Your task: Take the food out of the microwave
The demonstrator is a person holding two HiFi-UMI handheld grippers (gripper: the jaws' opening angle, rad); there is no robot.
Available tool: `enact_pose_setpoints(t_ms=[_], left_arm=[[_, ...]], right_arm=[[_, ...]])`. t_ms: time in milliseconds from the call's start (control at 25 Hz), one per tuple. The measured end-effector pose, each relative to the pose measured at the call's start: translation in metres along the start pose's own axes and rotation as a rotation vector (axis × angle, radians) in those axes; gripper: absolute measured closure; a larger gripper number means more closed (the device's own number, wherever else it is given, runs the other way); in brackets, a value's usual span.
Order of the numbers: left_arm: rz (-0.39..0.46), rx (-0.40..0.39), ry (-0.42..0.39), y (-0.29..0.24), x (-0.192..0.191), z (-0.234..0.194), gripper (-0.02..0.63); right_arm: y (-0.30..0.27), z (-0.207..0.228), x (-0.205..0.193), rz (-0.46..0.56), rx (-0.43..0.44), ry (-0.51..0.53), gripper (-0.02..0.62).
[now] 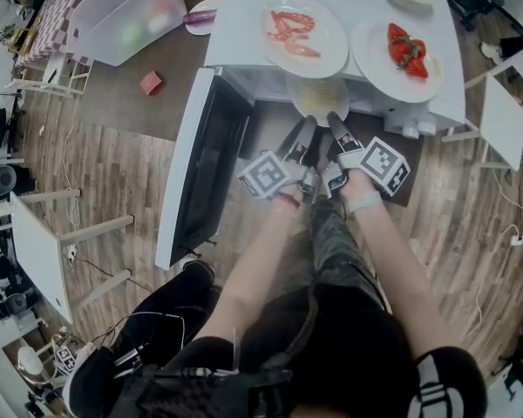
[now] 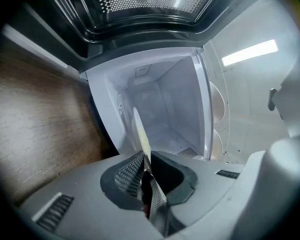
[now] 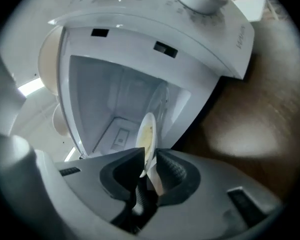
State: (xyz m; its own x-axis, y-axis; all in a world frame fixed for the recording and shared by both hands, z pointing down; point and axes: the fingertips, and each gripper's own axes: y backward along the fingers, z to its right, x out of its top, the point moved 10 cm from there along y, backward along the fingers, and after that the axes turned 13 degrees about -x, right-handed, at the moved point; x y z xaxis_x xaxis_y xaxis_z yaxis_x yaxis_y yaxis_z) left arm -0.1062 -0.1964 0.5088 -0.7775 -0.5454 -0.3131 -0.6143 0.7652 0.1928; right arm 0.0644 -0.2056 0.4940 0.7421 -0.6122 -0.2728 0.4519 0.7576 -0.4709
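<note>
- Two claws are on one plate [image 1: 321,97] of pale yellow food. It sits in the mouth of the microwave [image 1: 244,24], roughly half out past the front edge in the head view.
- Your left claw [image 2: 146,159] is clamped on the plate's near rim. In the left gripper view the rim runs edge-on between its pads.
- Your right claw [image 3: 151,156] stands narrow with the same rim between its pads, which look to be pressing on it. It is just beside the left one.
- The relation that counts: the plate lies at 12 o'clock from both claws. Both bite its rim at about 6 o'clock, side by side, so neither hand is nearer.
- The way out, as I judge it, is a straight draw toward 6 o'clock, back to you.
- The open door [image 1: 200,164] hangs at 9 o'clock of the plate, off that line.
- With both grips on one short stretch of rim, the far edge will likely want to dip, so hold the plate flat as it comes.
- The microwave's top carries a shrimp plate [image 1: 303,33] at 12 o'clock and a strawberry plate [image 1: 407,49] at 1 o'clock. Landing room up there looks tight.
</note>
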Motion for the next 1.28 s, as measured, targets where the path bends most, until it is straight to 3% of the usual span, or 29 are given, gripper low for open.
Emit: enact_pose_setpoints(t_ms=[400, 960, 1280], left_arm=[[-0.047, 0.038, -0.063, 0.007, -0.004, 0.001, 0.566], [-0.125, 0.056, -0.149, 0.018, -0.007, 0.011, 0.558], [-0.135, 0.062, -0.13, 0.029, -0.012, 0.012, 0.558]], right_arm=[[-0.002, 0.013, -0.008, -0.021, 0.078, -0.16, 0.557], [0.004, 0.021, -0.017, -0.05, 0.134, -0.218, 0.557], [0.011, 0.024, -0.025, -0.053, 0.124, -0.183, 0.557]])
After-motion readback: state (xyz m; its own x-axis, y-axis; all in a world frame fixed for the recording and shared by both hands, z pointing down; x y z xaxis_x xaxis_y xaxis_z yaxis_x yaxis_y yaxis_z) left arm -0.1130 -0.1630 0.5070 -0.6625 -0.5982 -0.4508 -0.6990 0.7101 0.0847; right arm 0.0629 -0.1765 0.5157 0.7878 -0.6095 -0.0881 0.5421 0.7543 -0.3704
